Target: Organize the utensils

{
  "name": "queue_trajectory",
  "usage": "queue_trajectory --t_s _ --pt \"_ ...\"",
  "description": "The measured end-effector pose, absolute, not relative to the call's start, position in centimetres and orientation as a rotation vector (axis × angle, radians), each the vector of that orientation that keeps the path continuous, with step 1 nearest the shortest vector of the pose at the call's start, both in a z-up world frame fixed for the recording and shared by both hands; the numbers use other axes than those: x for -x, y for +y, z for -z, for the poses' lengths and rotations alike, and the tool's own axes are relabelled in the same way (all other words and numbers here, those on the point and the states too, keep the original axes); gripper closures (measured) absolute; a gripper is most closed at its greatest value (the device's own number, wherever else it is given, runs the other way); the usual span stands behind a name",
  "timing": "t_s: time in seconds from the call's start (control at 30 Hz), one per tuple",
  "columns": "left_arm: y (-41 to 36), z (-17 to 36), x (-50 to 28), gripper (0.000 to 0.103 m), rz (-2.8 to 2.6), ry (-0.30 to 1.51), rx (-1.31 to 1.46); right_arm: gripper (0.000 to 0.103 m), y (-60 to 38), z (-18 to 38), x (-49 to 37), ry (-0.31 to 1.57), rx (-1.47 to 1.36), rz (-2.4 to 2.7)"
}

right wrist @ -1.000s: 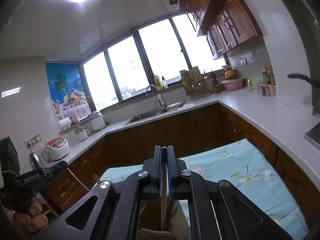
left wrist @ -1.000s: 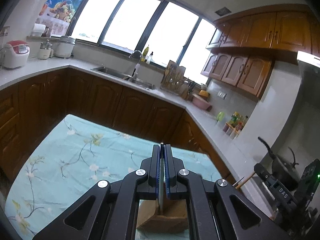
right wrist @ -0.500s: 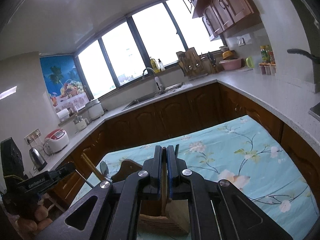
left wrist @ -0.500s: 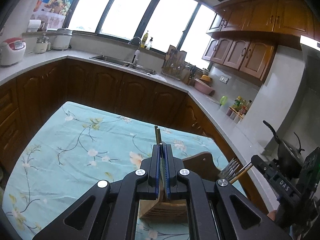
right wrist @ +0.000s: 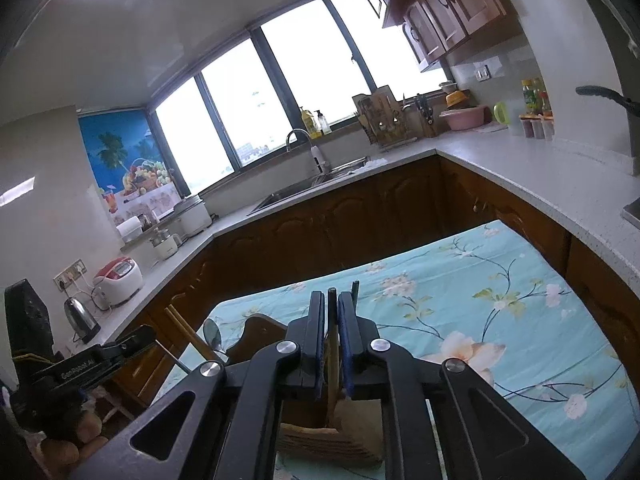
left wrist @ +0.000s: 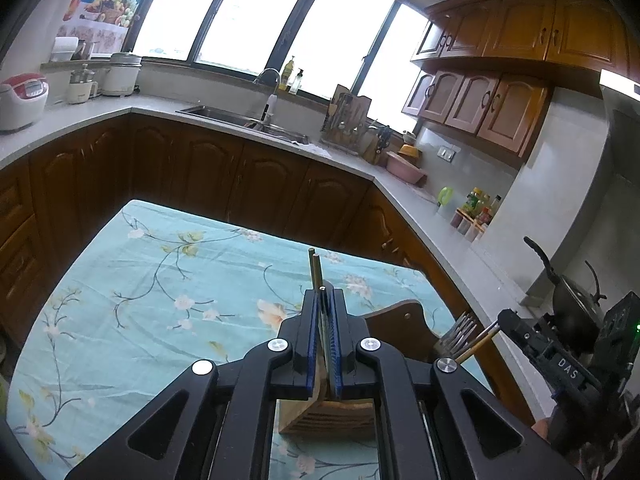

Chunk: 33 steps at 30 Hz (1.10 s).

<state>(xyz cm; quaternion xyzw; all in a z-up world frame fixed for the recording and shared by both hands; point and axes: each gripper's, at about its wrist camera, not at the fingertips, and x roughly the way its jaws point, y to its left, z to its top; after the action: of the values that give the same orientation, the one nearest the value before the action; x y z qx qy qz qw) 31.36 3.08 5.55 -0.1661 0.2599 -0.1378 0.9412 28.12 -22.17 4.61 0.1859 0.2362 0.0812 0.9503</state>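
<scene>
Views dropped lower over the last second: wooden holder (left wrist: 326, 416) came fully into frame below both tongs, so insertion looked close. Left tongs (left wrist: 325, 344) were clamped on thin metal chopsticks (left wrist: 315, 270); right tongs (right wrist: 331, 344) on a pale wooden stick (right wrist: 333, 354), above the slatted holder on the floral-cloth counter (left wrist: 120, 300). Forks (left wrist: 460, 334) stood just beside.

Turquoise tablecloth (left wrist: 132, 320) with pale blossoms and dark twigs — tan wooden utensil holder (left wrist: 328, 420) on it. Black grippers, blue pads (left wrist: 308, 344). Dark brown cabinets (left wrist: 208, 176), a red-and-white rice cooker (left wrist: 22, 100).
</scene>
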Motion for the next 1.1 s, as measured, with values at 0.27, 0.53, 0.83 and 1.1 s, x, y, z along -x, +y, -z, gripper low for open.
queue_trajectory --t_s 0.27,0.53,0.83,1.1 --pt "2.7 -5.8 -31.1 0.079 0.270 0.528 0.336 0.058 -22.5 -4.9 -27.3 0.465 -0.396 -0.162" --pt "2.3 -5.9 -30.1 0.056 0.261 0.525 0.312 0.034 -22.7 -5.2 -26.6 0.455 -0.406 -0.167" --pt "2.4 -6.2 -29.2 0.024 0.233 0.528 0.303 0.010 -23.2 -4.8 -26.2 0.457 -0.420 -0.166" --pt "1.4 -7.0 -26.7 0.008 0.191 0.512 0.213 0.001 -23.5 -4.7 -25.2 0.459 -0.437 -0.168"
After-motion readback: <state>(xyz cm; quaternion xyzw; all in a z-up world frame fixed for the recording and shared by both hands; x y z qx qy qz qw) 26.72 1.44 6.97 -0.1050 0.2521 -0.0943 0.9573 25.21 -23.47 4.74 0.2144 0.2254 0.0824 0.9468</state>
